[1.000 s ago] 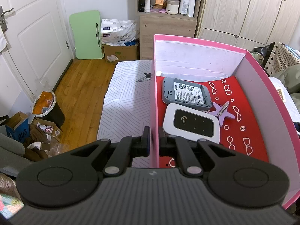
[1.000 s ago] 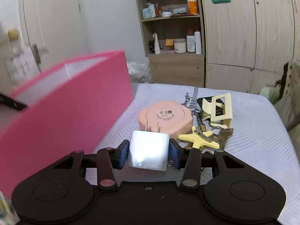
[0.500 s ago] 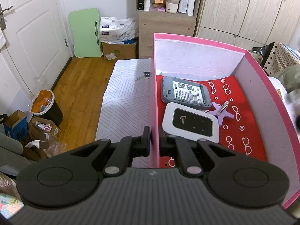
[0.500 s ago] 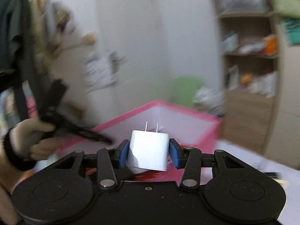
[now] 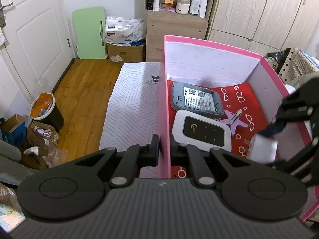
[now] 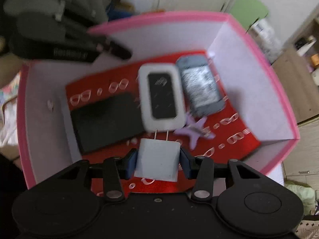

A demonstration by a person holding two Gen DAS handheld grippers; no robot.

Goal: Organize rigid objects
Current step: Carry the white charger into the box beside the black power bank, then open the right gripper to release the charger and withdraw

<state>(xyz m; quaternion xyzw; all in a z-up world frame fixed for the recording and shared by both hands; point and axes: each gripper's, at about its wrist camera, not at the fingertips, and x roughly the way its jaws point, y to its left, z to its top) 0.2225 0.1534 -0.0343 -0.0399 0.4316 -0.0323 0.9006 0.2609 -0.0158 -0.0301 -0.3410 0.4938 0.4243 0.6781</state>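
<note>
Charger [image 6: 157, 162], a small white cube-shaped plug with two metal prongs sticking straight out ahead, sits clamped between the blue-padded fingers [image 6: 130, 164] of the right gripper [image 6: 158, 164], one pad pressing each side face, prongs pointing away from the gripper. It hangs inside the pink box [image 6: 259, 45], above the red patterned floor, just short of the white router [image 6: 161, 97] and the purple star clip [image 6: 194, 131]. Beyond those lies a grey device [image 6: 202, 87] with a printed label, and a black flat item [image 6: 107, 121] rests to the left. From the left wrist view, the left gripper [image 5: 164, 152] is pinched shut on the box's near wall [image 5: 164, 107], one finger outside, one inside, while the charger [image 5: 262, 149] shows blurred at the right, over the box.
</note>
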